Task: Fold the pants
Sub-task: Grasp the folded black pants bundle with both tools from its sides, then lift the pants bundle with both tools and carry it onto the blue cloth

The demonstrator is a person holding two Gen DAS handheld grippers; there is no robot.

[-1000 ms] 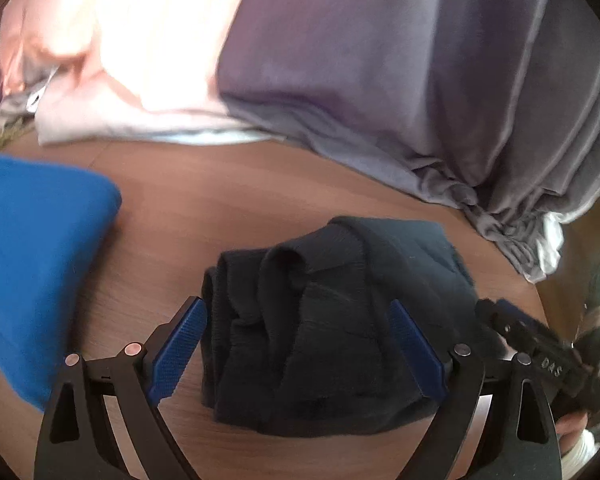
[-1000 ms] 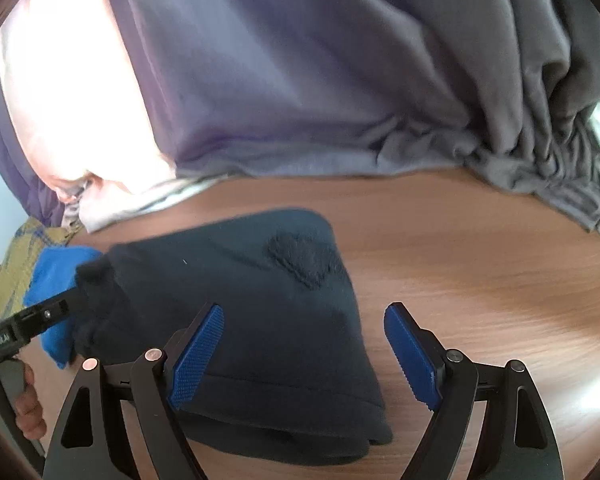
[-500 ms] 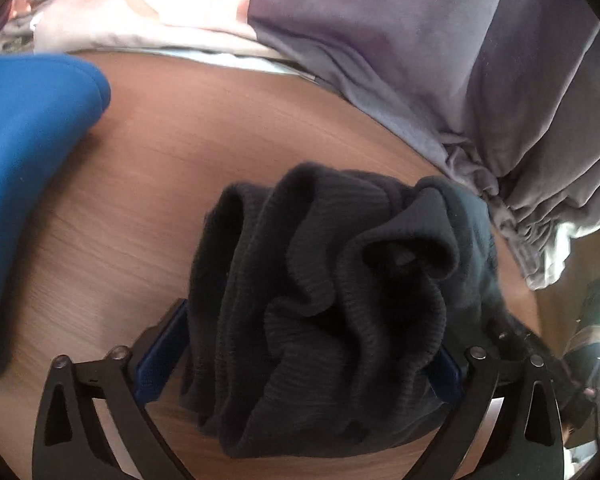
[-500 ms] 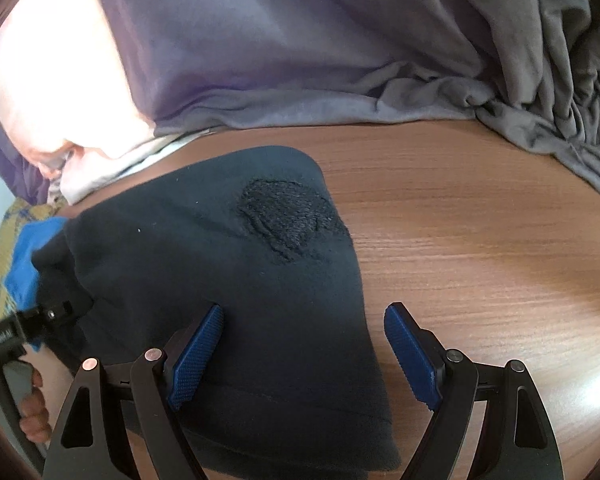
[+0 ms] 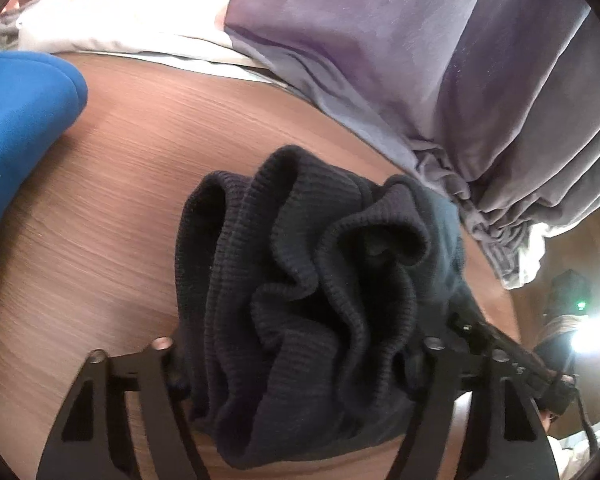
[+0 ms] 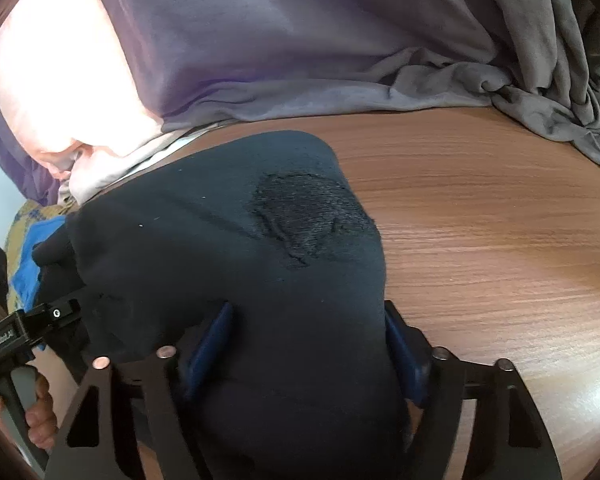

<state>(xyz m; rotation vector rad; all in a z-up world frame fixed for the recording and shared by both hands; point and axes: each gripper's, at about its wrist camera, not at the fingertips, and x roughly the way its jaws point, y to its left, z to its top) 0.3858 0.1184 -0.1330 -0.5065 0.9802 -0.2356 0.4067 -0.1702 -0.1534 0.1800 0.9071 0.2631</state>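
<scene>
Dark navy pants (image 5: 300,260) lie folded on the wooden table (image 5: 120,200). Their ribbed waistband is bunched in folds between the jaws of my left gripper (image 5: 300,360), which are closing on it; the cloth hides the pads. In the right wrist view the smooth end of the pants (image 6: 204,248), with a dark embroidered patch (image 6: 308,216), lies between the blue pads (image 6: 212,344) of my right gripper (image 6: 306,344). Its jaws are closing too and press into the cloth. Each view shows the other gripper at its edge.
A blue garment (image 5: 20,120) lies at the left. A heap of purple-grey cloth (image 5: 420,60) and pale pink cloth (image 6: 60,80) fills the back of the table. Crumpled grey cloth (image 6: 560,80) hangs at the far right. Bare wood (image 6: 480,240) lies right of the pants.
Both grippers have come down onto the pants. Their jaws have narrowed, the left bunching the waistband, the right squeezing the other end. The pants themselves stay in place.
</scene>
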